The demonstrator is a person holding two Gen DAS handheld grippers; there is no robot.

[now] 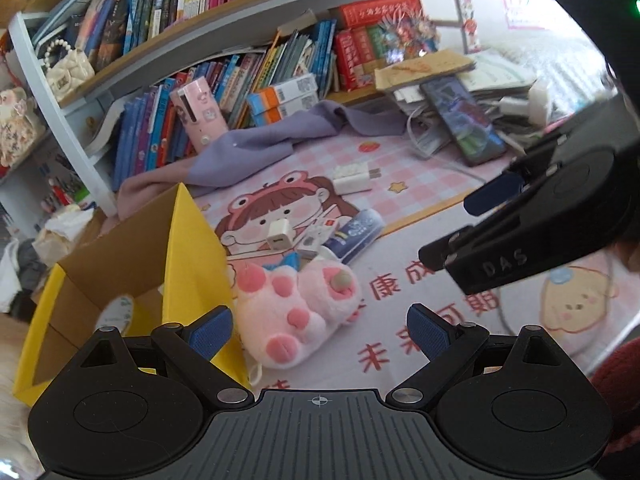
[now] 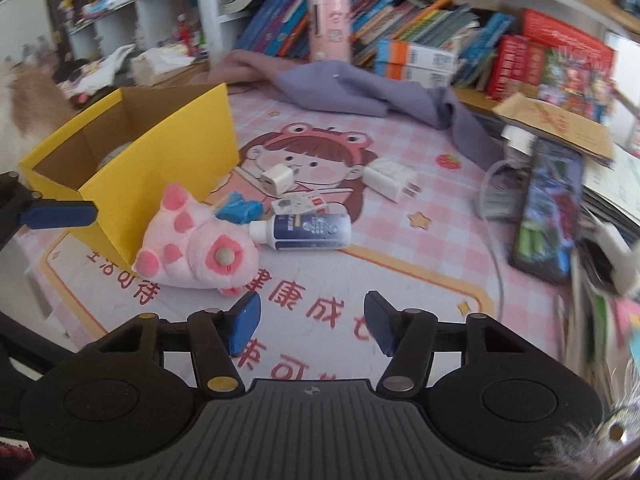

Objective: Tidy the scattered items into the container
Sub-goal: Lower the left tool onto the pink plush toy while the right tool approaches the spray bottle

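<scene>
A yellow cardboard box (image 1: 192, 264) (image 2: 168, 160) stands open on the cartoon desk mat, something pale lying inside. A pink plush paw (image 1: 296, 308) (image 2: 196, 248) lies against its side. Behind it lie a small white charger cube (image 1: 279, 234) (image 2: 276, 181), a blue-and-white bottle (image 1: 356, 236) (image 2: 308, 232), a small card packet (image 2: 298, 204), a blue crumpled item (image 2: 240, 208) and a larger white plug adapter (image 1: 352, 178) (image 2: 390, 180). My left gripper (image 1: 320, 328) is open and empty, just short of the plush. My right gripper (image 2: 312, 322) is open and empty, right of the plush; it also shows in the left wrist view (image 1: 456, 228).
A purple cloth (image 1: 280, 136) (image 2: 360, 88) lies at the back of the mat before rows of books (image 1: 240, 80). A pink case (image 1: 198, 118) stands against them. A phone (image 1: 460, 118) (image 2: 552, 208), papers and white cables crowd the right side.
</scene>
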